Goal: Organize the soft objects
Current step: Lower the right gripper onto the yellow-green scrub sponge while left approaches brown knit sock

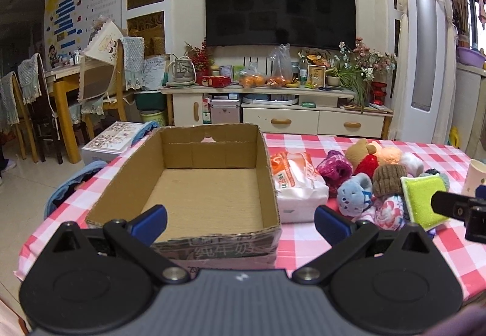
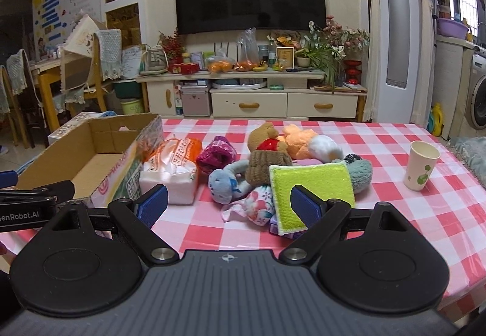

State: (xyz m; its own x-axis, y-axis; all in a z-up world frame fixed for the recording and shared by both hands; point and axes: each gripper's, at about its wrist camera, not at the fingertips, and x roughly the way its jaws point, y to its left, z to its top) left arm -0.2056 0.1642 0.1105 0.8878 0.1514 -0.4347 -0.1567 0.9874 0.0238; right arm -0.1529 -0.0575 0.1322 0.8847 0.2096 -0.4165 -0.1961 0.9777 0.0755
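An empty cardboard box [image 1: 209, 199] stands on the pink checked table, straight ahead of my open left gripper [image 1: 240, 222]; it also shows at the left in the right wrist view [image 2: 91, 154]. Right of the box lie a tissue pack [image 2: 173, 172], a magenta sock roll [image 2: 216, 155], a blue plush [image 2: 223, 181], a brown knit hat [image 2: 267, 166], a bear [image 2: 264, 135], a floral cloth [image 2: 258, 205] and a green sponge cloth [image 2: 309, 187]. My right gripper [image 2: 229, 207] is open and empty just before this pile.
A paper cup [image 2: 420, 166] stands on the table's right side. The table's [image 2: 395, 214] front edge is under both grippers. A TV cabinet [image 2: 252, 99] and chairs [image 1: 100, 87] stand beyond the table.
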